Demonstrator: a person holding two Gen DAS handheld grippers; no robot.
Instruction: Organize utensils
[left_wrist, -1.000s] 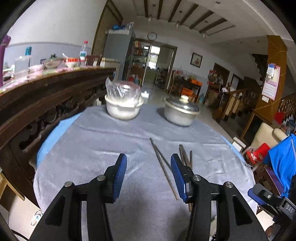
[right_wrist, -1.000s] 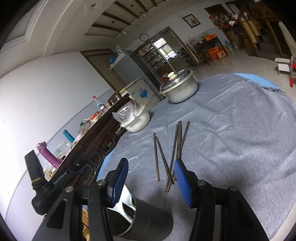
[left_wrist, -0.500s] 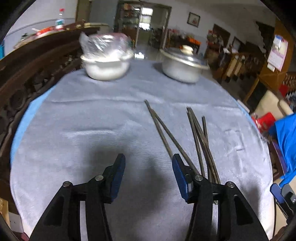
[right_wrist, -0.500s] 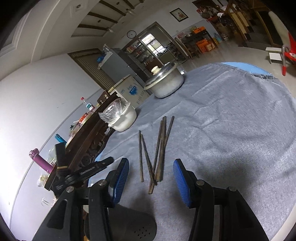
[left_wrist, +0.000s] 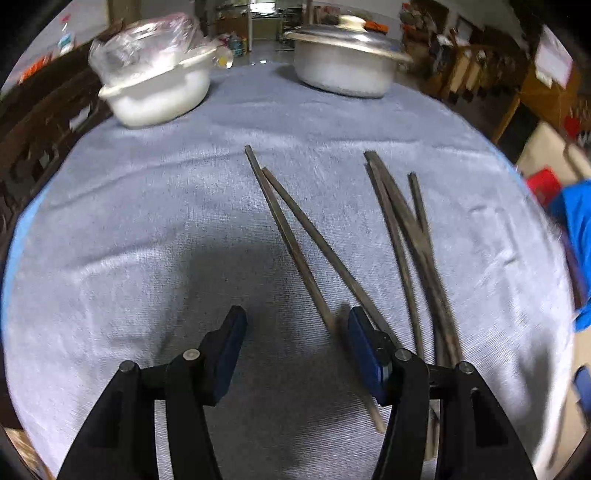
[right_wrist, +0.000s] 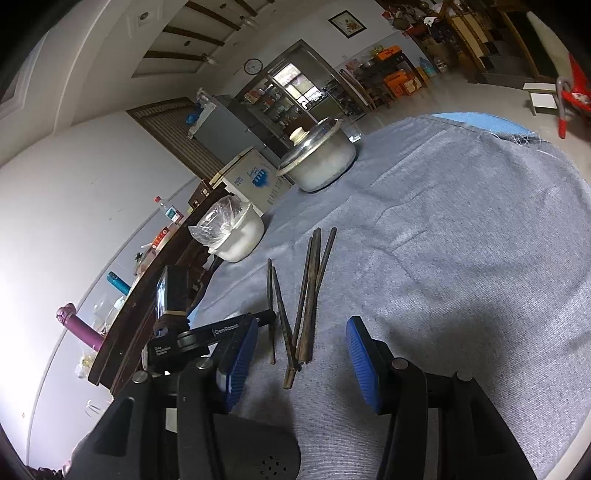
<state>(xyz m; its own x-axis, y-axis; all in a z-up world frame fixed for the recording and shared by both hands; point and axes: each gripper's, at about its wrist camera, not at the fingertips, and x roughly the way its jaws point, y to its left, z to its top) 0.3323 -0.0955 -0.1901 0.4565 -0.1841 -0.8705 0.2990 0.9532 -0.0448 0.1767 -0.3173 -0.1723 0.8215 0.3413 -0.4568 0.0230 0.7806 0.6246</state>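
Several dark wooden chopsticks lie scattered on the grey tablecloth. My left gripper points down at their near ends, low over the cloth. Its jaws are opening, and one chopstick runs in between them close to the right pad without being pressed. In the right wrist view the chopsticks lie just beyond my right gripper, which stands open with nothing gripped. The left gripper reaches in from the left there. A dark perforated metal holder shows under the right gripper.
A white bowl covered with plastic film and a lidded metal pot stand at the far side of the table. A dark wooden sideboard runs along the left. The table's edge curves round on the right.
My left gripper has moved forward and tipped down onto the chopsticks' near ends, its jaws a little wider. The right gripper has hardly moved; the holder sits lower in its view.
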